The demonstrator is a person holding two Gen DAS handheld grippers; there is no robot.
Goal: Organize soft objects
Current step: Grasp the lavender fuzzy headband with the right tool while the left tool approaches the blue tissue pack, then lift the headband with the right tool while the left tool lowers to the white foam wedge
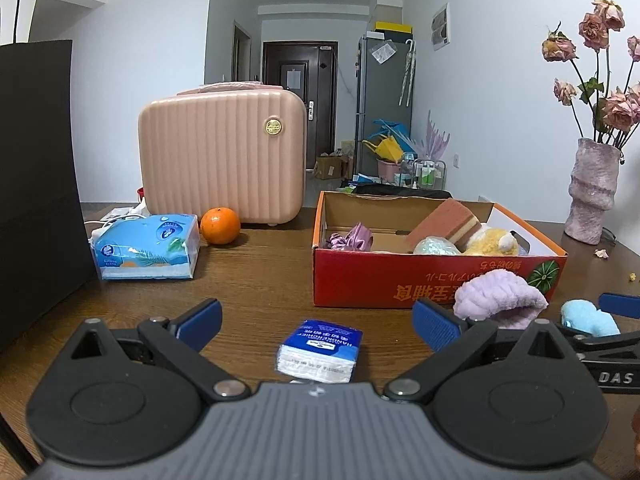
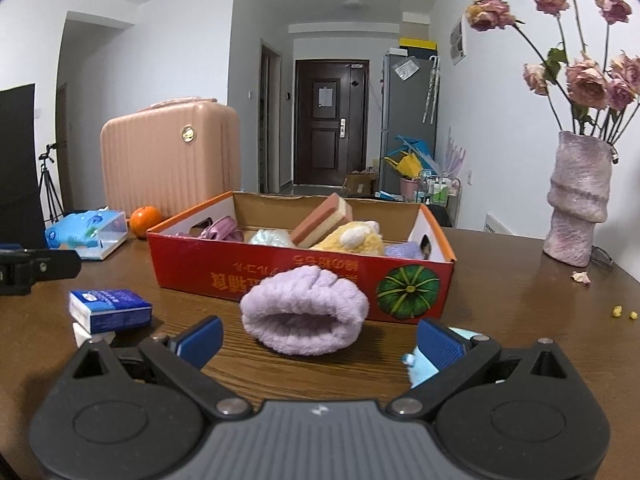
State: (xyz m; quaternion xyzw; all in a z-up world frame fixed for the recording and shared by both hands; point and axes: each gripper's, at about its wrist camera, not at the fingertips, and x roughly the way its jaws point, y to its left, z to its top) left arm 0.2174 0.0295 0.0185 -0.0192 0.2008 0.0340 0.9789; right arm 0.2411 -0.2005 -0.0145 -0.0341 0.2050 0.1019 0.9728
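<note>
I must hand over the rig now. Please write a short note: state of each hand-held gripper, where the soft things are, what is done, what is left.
Left hand-held gripper: open, empty, tissue pack between its fingers.
Right hand-held gripper: open, empty, facing the lilac headband.
Done: sponge, yellow plush, scrunchie and other soft items lie in the red box.
Left: headband and blue plush on the table before the box; tissue pack too.

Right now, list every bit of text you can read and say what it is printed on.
"HANDKERCHIEF": pocket tissue pack, upside down; its smaller print is blurred.
"DAS": right gripper body; the rest is cut off.
Red box front: large yellow characters, upside down, not legible.
Blue tissue pack: print too small.
Suitcase badge: unreadable.
</note>
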